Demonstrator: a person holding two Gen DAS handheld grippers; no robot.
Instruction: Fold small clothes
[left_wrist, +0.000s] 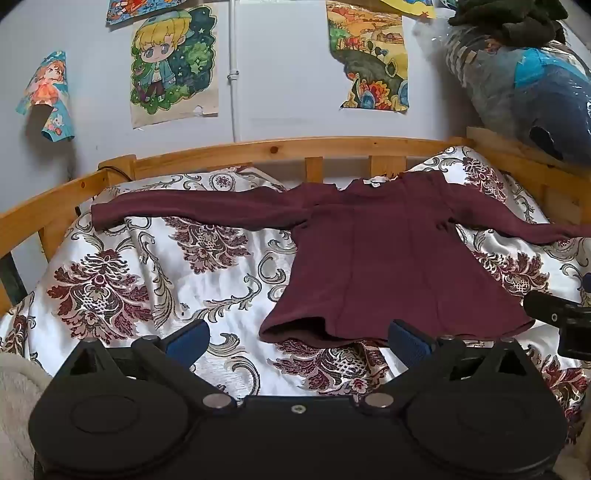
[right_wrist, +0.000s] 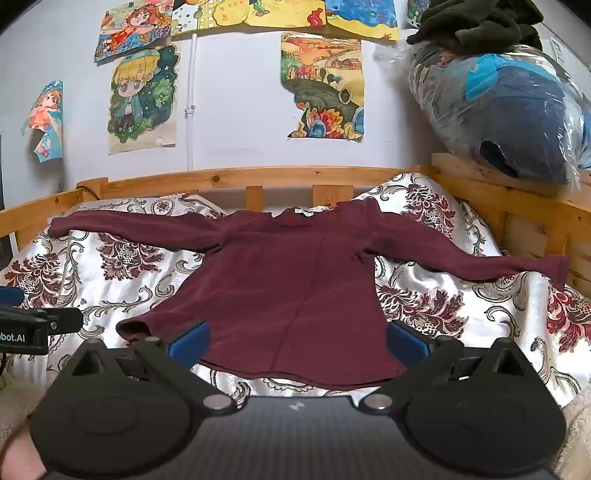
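A small maroon long-sleeved top (right_wrist: 295, 288) lies flat and unfolded on a patterned bedspread (right_wrist: 461, 295) inside a wooden bed frame (right_wrist: 236, 177), neckline at 12 o'clock toward the poster-covered wall (right_wrist: 236, 110), hem at 6 o'clock nearest the cameras. Its left sleeve (right_wrist: 129, 229) reaches toward 9 o'clock; the right sleeve (right_wrist: 480, 262) trails toward 3 o'clock, its cuff near the frame's side rail. The left gripper (left_wrist: 299, 339) hovers with its blue-padded fingers spread wide and nothing between them, low over the bedspread just off the hem's left corner. The right gripper (right_wrist: 297, 341), equally spread and empty, straddles the hem's middle without pinching it. By all appearances the folding has not begun: this is the approach. The likely next move calls for each gripper to close on cloth, perhaps a sleeve or hem corner, and carry it across the body.
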